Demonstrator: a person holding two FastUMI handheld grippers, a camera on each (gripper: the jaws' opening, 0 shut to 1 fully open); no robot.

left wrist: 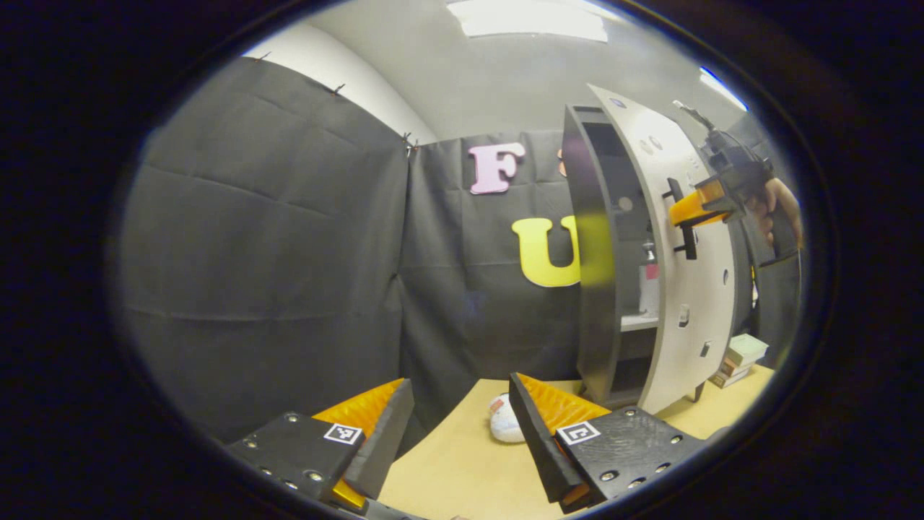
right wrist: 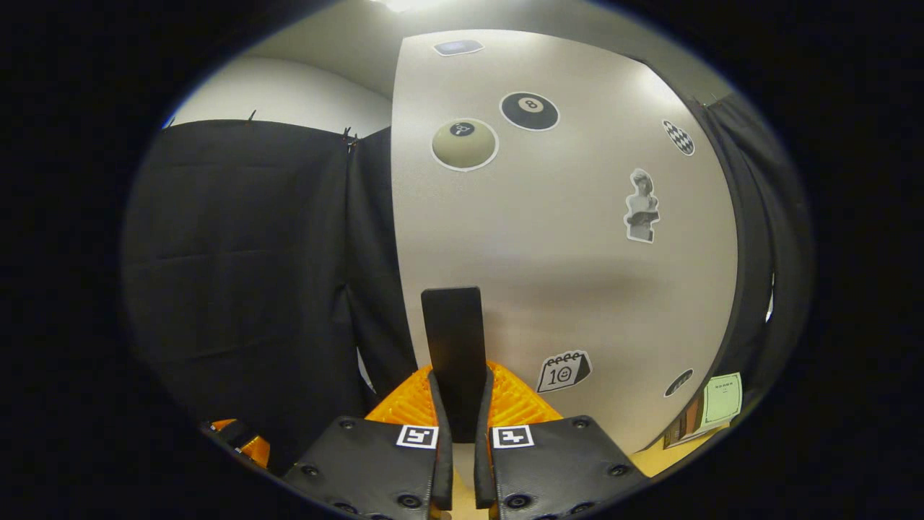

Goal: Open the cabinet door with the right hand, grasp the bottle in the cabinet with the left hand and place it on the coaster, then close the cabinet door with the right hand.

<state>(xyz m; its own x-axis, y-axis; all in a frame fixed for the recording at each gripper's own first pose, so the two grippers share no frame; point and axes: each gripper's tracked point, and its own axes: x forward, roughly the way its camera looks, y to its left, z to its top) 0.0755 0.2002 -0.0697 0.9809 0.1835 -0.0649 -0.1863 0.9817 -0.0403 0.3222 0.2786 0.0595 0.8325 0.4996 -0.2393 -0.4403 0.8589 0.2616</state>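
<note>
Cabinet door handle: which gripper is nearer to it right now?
Right. The right gripper is shut on the cabinet door handle, while the left gripper hangs open over the table, well short of the cabinet.

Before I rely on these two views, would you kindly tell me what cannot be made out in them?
- Bottle, left gripper view: small inside the cabinet, partly behind the half-open door; shape and cap unclear.
- Coaster: cannot be told; a pale object on the table is partly hidden by the left tool.
- Cabinet interior, right gripper view: hidden by the door, whose handle the right tool clamps.
- Items stacked beside the cabinet: too small.
</note>
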